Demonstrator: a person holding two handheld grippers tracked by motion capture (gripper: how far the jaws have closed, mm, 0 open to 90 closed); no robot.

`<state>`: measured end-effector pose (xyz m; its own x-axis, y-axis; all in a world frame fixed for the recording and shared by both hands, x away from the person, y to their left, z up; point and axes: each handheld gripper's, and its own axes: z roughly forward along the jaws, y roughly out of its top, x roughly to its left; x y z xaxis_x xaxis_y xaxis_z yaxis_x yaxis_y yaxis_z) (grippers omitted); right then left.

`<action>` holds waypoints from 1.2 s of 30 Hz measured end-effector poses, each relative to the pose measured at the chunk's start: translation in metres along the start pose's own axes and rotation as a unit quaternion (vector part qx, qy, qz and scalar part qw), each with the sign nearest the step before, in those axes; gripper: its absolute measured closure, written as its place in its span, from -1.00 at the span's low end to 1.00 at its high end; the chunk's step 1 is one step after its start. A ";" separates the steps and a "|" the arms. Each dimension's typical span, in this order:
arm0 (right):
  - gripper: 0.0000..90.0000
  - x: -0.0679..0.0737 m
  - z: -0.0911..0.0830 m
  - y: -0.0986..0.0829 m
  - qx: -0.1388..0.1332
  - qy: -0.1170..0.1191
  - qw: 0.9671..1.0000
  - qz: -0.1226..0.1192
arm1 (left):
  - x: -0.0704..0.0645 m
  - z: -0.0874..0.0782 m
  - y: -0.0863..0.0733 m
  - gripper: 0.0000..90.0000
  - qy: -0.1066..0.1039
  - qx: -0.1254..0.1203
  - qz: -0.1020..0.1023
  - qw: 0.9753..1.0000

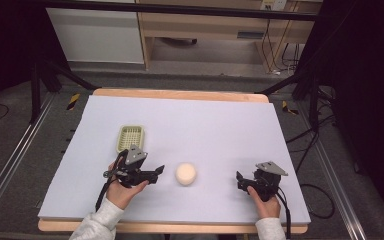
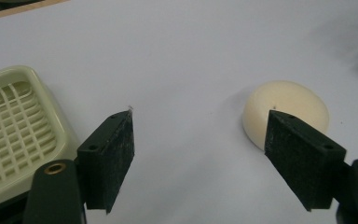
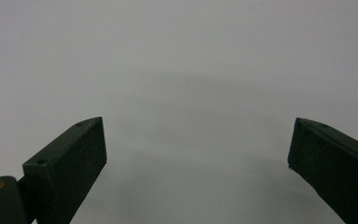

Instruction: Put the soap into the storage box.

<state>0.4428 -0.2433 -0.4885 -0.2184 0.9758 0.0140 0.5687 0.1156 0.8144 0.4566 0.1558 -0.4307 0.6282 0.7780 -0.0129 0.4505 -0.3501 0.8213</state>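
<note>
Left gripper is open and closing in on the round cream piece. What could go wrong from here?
1. In the left gripper view the cream round piece sits off to one side, partly behind one jaw, not between them; closing now would likely nudge it away across the smooth mat.
2. The slotted tray lies close beside the left gripper; a sideways correction could bump it.
3. The piece looks soft, so a hard squeeze may dent it.

Two handheld grippers on a pale mat

The left gripper [image 1: 156, 172] points at a cream round sponge [image 1: 186, 173] just beside it; a slatted tray [image 1: 130, 137] lies behind, and the right gripper [image 1: 240, 180] rests well apart.
</note>
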 end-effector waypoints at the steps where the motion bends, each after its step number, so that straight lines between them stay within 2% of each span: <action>1: -0.89 0.000 0.000 0.000 0.000 0.000 1.000 0.001 | -0.001 0.001 0.001 -0.46 0.000 -0.001 0.001 1.000; 9: -0.90 0.000 0.000 0.000 0.000 0.002 1.000 0.000 | -0.008 0.011 0.006 -0.48 -0.006 0.009 0.008 1.000; 25: -0.90 0.001 0.000 0.000 0.001 0.006 1.000 0.000 | -0.016 0.024 0.012 -0.49 -0.012 0.014 0.007 1.000; 36: -0.89 0.001 0.000 0.000 0.001 0.006 1.000 0.000 | -0.026 0.033 0.017 -0.50 -0.021 0.022 0.017 0.999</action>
<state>0.4428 -0.2424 -0.4885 -0.2289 0.9732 0.0207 0.5705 0.1169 0.8129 0.4688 0.1121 -0.4350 0.6698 0.7425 -0.0100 0.4547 -0.3994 0.7961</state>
